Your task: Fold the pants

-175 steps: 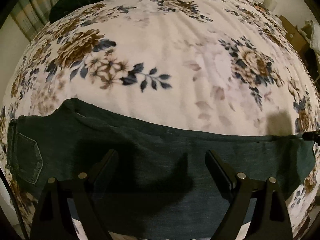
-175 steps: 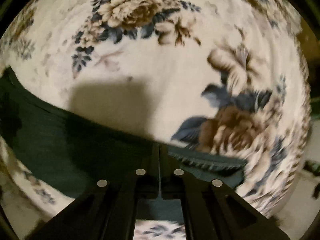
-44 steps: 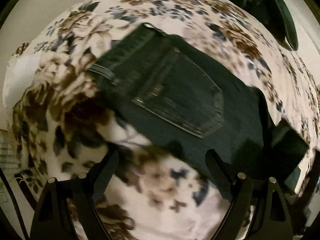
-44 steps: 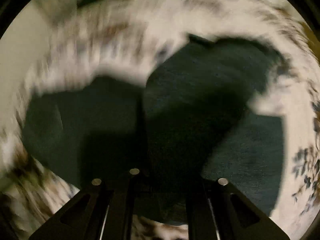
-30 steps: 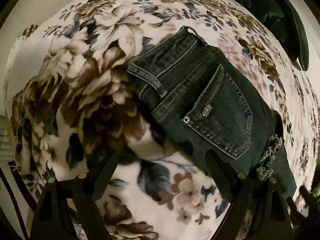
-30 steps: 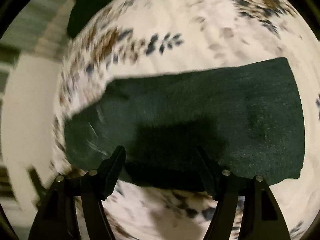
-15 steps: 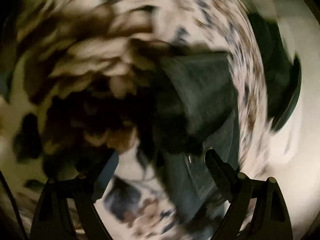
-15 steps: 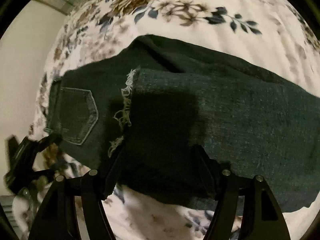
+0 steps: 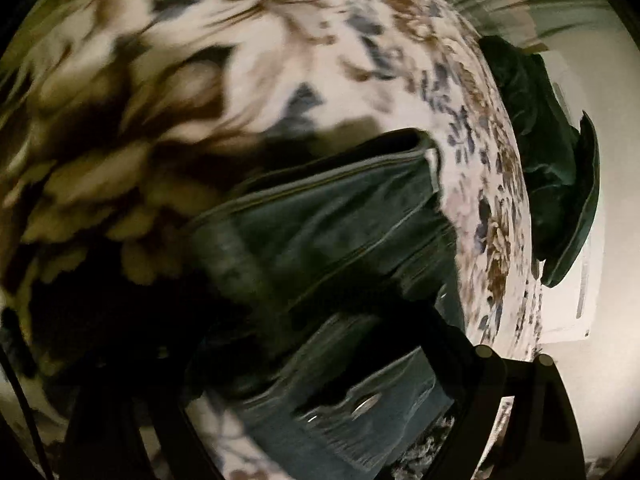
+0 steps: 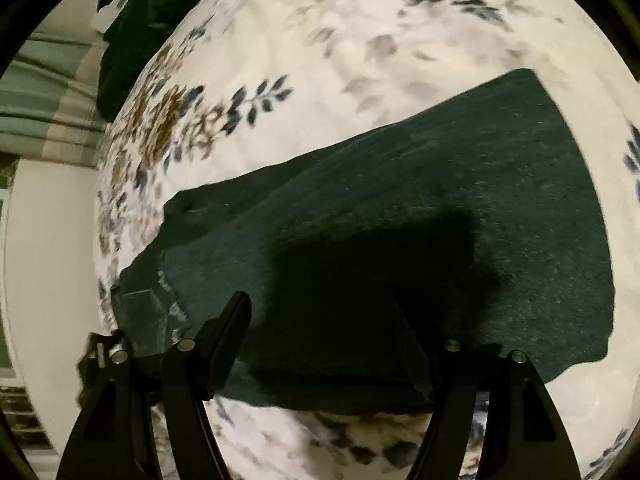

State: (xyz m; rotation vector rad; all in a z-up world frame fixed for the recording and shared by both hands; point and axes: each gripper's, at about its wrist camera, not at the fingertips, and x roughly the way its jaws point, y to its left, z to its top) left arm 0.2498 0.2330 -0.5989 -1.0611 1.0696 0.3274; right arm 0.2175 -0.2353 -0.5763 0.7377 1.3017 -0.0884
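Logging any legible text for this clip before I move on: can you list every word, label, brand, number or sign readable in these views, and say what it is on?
None can be read. The jeans show only plain dark denim in the right wrist view. In the left wrist view a metal rivet near their pocket is too blurred to show any marking. The floral blanket carries only a pattern.

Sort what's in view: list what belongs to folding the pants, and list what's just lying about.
Part of the job:
- dark denim pants, folded over on themselves
- left gripper, open over the waistband end
- right gripper, open over the folded legs

Just lying about:
- floral bedspread underneath
- dark green cloth heap at the bed's edge
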